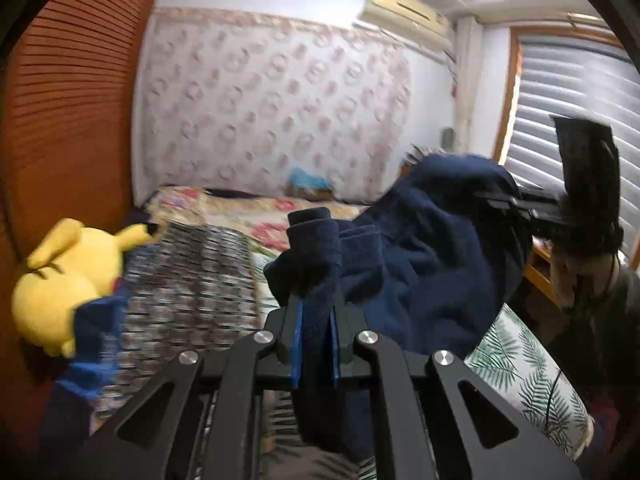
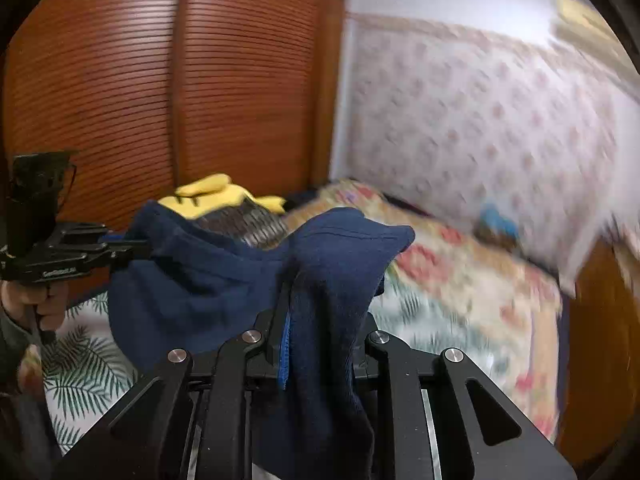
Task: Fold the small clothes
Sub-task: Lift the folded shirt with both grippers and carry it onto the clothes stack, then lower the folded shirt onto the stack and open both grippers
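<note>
A navy blue garment (image 1: 420, 264) hangs in the air above the bed, stretched between both grippers. In the left wrist view my left gripper (image 1: 316, 304) is shut on one bunched edge of it, with cloth sticking up past the blue pads. At the right, a hand (image 1: 580, 276) holds my right gripper (image 1: 508, 200), which clamps the garment's other end. In the right wrist view the navy garment (image 2: 200, 280) drapes over my right gripper (image 2: 316, 280), which is shut on a fold. My left gripper (image 2: 136, 246) pinches the far corner at the left.
A yellow plush toy (image 1: 60, 280) lies by a checked cushion (image 1: 192, 280) on the floral bed (image 1: 280, 216). A leaf-print cover (image 1: 520, 360) lies under the garment. A louvred wooden wardrobe (image 2: 160, 80) stands at the left and window blinds (image 1: 572, 120) at the right.
</note>
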The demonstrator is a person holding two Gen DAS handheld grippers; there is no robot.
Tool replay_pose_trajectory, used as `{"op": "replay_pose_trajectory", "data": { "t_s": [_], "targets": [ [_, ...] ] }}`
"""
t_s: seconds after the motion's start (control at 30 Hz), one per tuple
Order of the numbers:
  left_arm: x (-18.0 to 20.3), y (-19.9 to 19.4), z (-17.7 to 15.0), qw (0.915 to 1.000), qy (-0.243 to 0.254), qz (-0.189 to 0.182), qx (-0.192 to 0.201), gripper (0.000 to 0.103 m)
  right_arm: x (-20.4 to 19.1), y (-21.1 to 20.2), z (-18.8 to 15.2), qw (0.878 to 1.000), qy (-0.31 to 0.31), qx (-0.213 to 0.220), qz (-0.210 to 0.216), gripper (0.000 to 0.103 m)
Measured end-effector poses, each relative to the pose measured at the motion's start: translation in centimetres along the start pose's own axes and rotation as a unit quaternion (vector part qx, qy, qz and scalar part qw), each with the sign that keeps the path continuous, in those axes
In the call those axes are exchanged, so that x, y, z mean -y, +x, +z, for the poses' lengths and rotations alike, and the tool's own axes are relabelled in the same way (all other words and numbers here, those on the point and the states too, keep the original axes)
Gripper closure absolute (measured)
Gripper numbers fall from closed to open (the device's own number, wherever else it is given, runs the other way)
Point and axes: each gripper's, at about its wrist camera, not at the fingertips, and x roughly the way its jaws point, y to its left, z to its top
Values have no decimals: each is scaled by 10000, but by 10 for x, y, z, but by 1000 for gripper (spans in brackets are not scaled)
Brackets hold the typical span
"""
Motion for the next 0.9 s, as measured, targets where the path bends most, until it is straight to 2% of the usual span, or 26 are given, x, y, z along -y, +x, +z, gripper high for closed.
{"op": "replay_pose_trajectory", "data": {
  "t_s": [0.13,0.23,0.4,0.47,0.53,0.6,0.63,0.7,0.77,0.83,0.9],
  "targets": [
    [-37,-27,-8,9974,-342,574,263,96,-29,33,63,9960,-831,123,312,86],
    [-68,-32,-27,9921,-765,931,338,96,-53,73,96,9917,-1148,65,581,86],
    [-106,-8,-58,9804,-1220,1545,83,96,-106,164,119,9819,-1674,-173,864,86],
    [-110,-4,-67,9784,-1199,1686,-68,94,-121,196,120,9803,-1805,-176,787,85],
    [-112,1,-75,9788,-1123,1699,-213,88,-125,222,119,9829,-1688,-257,692,79],
    [-110,-2,-79,9794,-997,1740,-248,80,-123,243,115,9873,-1472,-473,359,59],
    [-107,-13,-83,9800,-946,1736,-222,71,-117,248,112,9904,-1247,-553,227,57],
    [-105,-18,-81,9807,-831,1763,-177,60,-110,246,106,9929,-979,-603,300,55],
    [-100,-24,-79,9820,-715,1743,-167,56,-102,234,99,9953,-793,-511,201,52],
    [-93,-30,-76,9836,-631,1683,-119,47,-96,218,91,9973,-505,-488,221,51],
    [-82,-36,-73,9851,-486,1645,-106,47,-95,198,82,9984,-221,-455,235,51]
  ]
}}
